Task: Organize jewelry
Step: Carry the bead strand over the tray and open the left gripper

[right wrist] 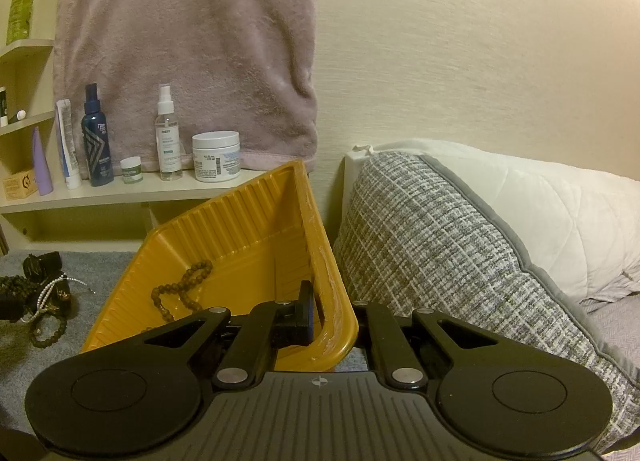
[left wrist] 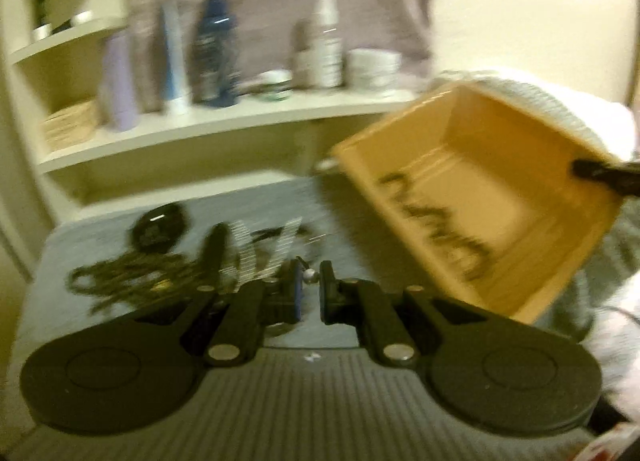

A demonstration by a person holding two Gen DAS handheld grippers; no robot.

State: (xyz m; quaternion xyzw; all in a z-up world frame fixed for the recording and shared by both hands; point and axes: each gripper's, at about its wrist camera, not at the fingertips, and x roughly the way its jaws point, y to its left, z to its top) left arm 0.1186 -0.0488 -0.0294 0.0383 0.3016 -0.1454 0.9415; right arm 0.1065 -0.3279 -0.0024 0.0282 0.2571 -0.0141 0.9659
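My left gripper (left wrist: 310, 285) hovers over a grey cloth surface (left wrist: 100, 321), shut on a small silver bead piece (left wrist: 310, 276) pinched at its fingertips. Just beyond it lies a tangled jewelry pile (left wrist: 160, 273) with dark bead strands and a white beaded strand (left wrist: 264, 249). The yellow tray (left wrist: 500, 165) is tipped up at the right. My right gripper (right wrist: 332, 317) is shut on the tray's rim (right wrist: 328, 261). A brown bead bracelet (right wrist: 180, 289) lies inside the tray. The jewelry pile (right wrist: 44, 297) also shows at the far left of the right wrist view.
A cream shelf (right wrist: 120, 193) behind the surface carries bottles, tubes and a white jar (right wrist: 216, 157). A mauve towel (right wrist: 188, 41) hangs above it. A grey woven pillow (right wrist: 440, 245) and a white pillow (right wrist: 560, 213) lie close to the right of the tray.
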